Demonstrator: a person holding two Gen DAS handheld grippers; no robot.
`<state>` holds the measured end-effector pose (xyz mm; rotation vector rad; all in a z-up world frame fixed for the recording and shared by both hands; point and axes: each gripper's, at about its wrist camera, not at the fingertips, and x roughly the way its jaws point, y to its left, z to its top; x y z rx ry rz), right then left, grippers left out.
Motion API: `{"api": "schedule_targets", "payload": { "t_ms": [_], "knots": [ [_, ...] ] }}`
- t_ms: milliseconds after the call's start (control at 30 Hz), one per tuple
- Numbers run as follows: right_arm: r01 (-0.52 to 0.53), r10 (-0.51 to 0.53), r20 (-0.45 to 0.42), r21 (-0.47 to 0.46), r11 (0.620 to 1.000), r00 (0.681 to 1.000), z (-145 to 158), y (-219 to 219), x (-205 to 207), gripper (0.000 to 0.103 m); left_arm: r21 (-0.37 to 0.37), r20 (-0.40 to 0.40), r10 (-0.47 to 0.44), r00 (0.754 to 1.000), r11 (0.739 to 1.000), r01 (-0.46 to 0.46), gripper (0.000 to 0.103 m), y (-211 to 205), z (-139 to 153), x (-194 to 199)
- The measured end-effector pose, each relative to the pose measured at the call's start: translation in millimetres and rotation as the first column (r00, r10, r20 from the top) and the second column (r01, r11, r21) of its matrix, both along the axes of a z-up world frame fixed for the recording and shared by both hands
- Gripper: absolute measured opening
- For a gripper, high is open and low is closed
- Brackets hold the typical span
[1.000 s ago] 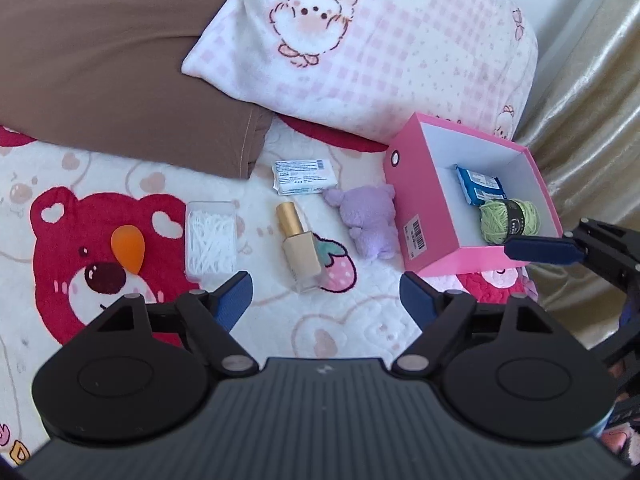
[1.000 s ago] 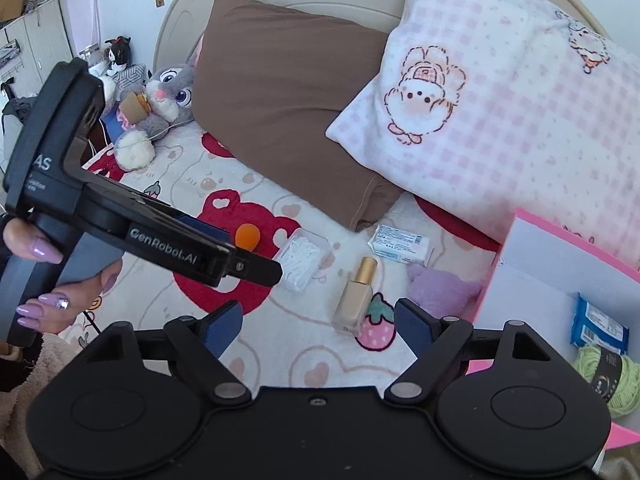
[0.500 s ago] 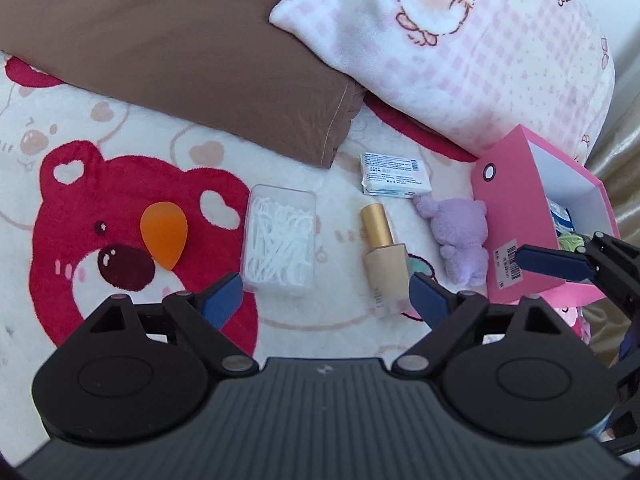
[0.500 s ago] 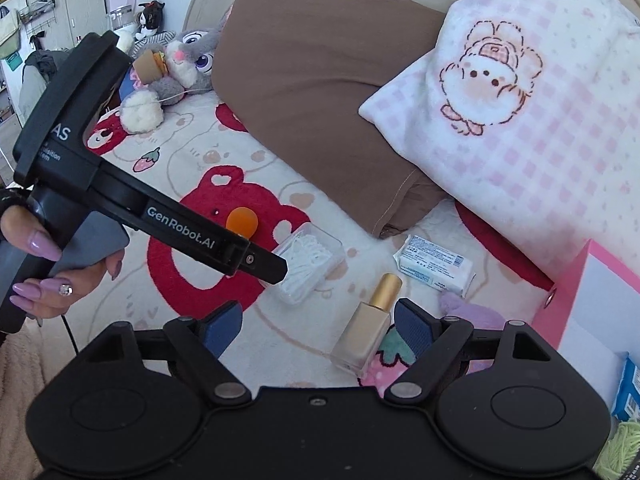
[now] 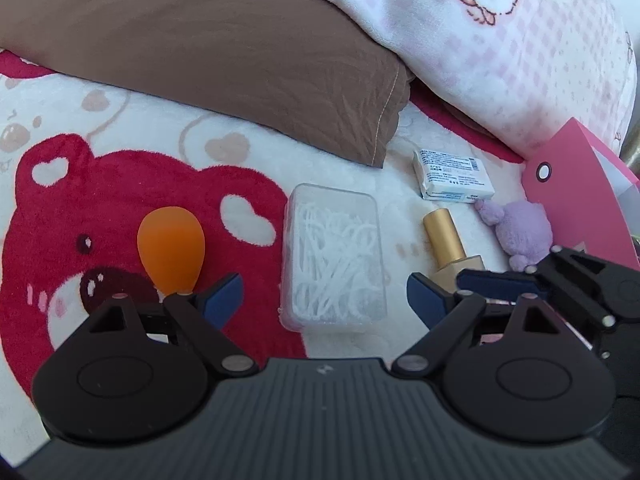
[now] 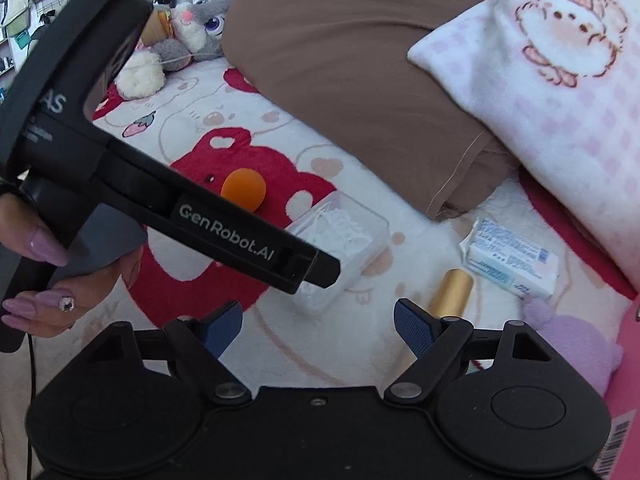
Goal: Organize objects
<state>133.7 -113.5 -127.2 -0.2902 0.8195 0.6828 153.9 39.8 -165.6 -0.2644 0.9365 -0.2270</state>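
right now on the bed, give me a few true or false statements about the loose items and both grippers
1. The clear box of floss picks lies between the orange makeup sponge and the gold-capped foundation bottle. True.
2. The left gripper is shut on the sponge. False: it is open and holds nothing.
3. The purple plush toy lies beside the pink box. True.
4. The right gripper holds the bottle. False: it is open and empty.

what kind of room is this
Most likely a bedroom: the things lie on a bed, with a brown pillow, a pink checked pillow and a plush rabbit by the headboard.
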Motion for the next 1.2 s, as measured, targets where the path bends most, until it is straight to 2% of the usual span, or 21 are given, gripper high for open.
{"api": "schedule_targets", "payload": {
  "t_ms": [67,100,200,300,367,433,567,633,733,833,900,967,1033,1100,1200],
  "knots": [
    [-0.016,0.016,-0.018,-0.002,1.0,1.0,-8,7,5,0.085,-0.009,-0.007,0.001,1.0,1.0,-0.001,0.083,2,-4,2],
    [-0.015,0.015,-0.019,-0.007,1.0,1.0,-13,10,8,0.085,-0.016,-0.002,0.009,1.0,1.0,-0.009,0.075,4,-6,1],
    [-0.022,0.021,-0.016,-0.023,1.0,1.0,-20,16,15,0.083,-0.029,0.0,-0.002,1.0,1.0,0.002,0.065,7,-11,0],
    [-0.049,0.049,0.015,-0.029,0.998,0.999,-24,20,15,0.08,-0.119,-0.029,-0.017,0.999,0.993,0.013,0.055,12,-14,2],
    [-0.06,0.062,0.035,-0.043,0.997,0.997,-27,23,14,0.076,-0.107,-0.02,-0.023,1.0,0.994,0.021,0.055,9,-14,0],
    [-0.062,0.063,0.016,-0.039,0.997,0.998,-31,26,14,0.068,-0.108,-0.021,-0.025,0.999,0.994,0.023,0.053,8,-13,-2],
    [0.01,-0.01,-0.004,-0.014,1.0,1.0,-29,22,10,0.068,-0.176,-0.089,-0.043,0.995,0.984,0.026,0.052,8,-15,-8],
    [0.045,-0.045,-0.024,0.009,0.999,0.999,-24,17,3,0.069,-0.261,-0.145,-0.051,0.988,0.965,0.011,0.052,13,-20,-14],
    [0.061,-0.06,-0.051,0.013,0.998,0.997,-21,7,-14,0.07,-0.316,-0.189,-0.081,0.979,0.949,0.018,0.051,12,-20,-24],
    [0.053,-0.053,-0.046,-0.017,0.998,0.998,-18,2,-30,0.07,-0.344,-0.271,-0.149,0.951,0.938,0.049,0.051,3,-22,-29],
    [0.059,-0.06,-0.064,-0.012,0.998,0.996,-17,-3,-35,0.071,-0.37,-0.299,-0.151,0.942,0.929,0.031,0.05,1,-24,-32],
    [0.075,-0.075,-0.085,-0.001,0.997,0.994,-18,-7,-36,0.071,-0.336,-0.293,-0.146,0.945,0.941,0.041,0.051,-2,-21,-33],
    [0.094,-0.093,-0.093,0.009,0.996,0.991,-20,-6,-34,0.074,-0.239,-0.246,-0.107,0.963,0.97,0.047,0.051,-6,-14,-35],
    [0.1,-0.1,-0.084,-0.006,0.995,0.991,-23,-3,-35,0.074,-0.175,-0.2,-0.085,0.976,0.983,0.05,0.054,-9,-10,-35],
    [0.103,-0.105,-0.055,-0.039,0.994,0.993,-29,6,-35,0.074,-0.211,-0.202,-0.068,0.977,0.977,0.024,0.055,-5,-16,-33]
  ]
}}
